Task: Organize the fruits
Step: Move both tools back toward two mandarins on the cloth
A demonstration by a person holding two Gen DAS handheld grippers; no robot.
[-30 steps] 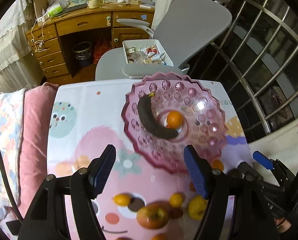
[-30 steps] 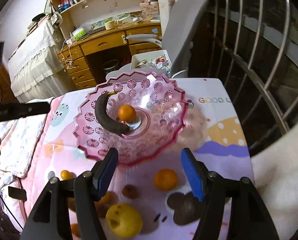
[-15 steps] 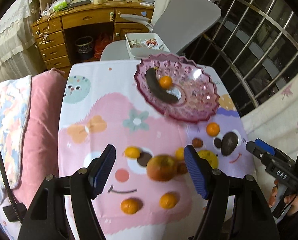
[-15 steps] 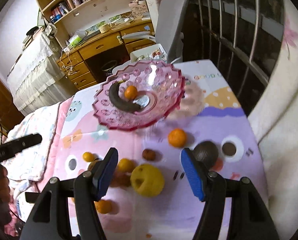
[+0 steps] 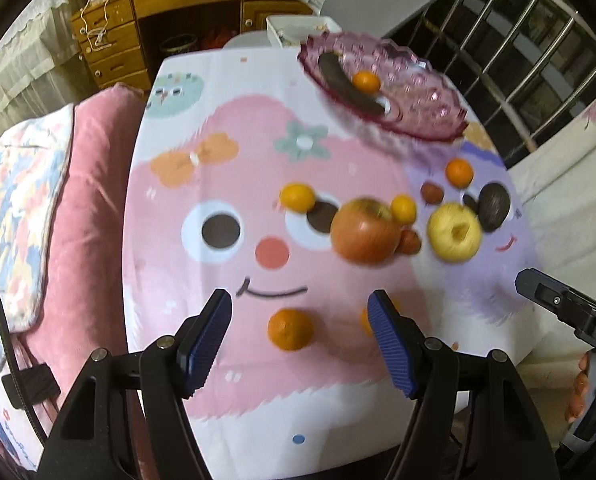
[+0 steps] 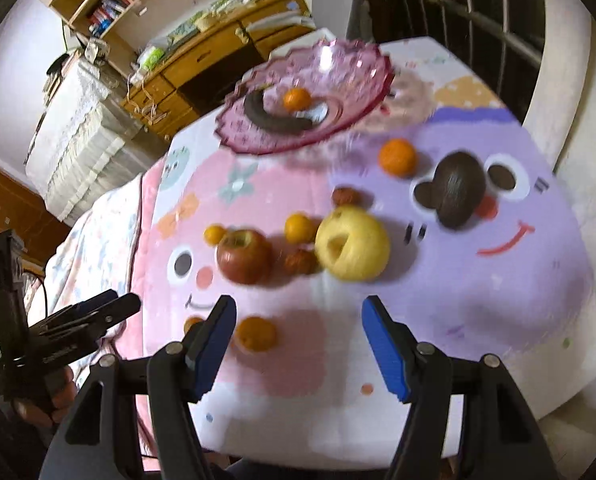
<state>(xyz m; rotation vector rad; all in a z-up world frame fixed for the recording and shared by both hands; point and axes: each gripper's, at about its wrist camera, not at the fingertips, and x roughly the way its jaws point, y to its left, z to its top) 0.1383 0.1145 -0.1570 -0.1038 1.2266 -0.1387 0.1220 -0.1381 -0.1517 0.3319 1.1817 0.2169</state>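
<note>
Only a banana [image 5: 348, 82] and one orange [image 5: 365, 81] lie in the pink dish [image 5: 430, 108] (the apples, remaining oranges and other fruit sit loose on the cloth [image 5: 218, 160]), while the left gripper [image 5: 300, 334] and right gripper [image 6: 298, 334] both stand apart, empty.

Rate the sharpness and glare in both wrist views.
Left wrist view: the tongs are sharp, while the red apple and pink bowl are smeared by motion. Right wrist view: similar blur on the fruit, and a bright glare spot on the bowl rim.

Small orange [image 5: 365, 321] half hidden behind blue pad; fruit perhaps motion-blurred.
</note>
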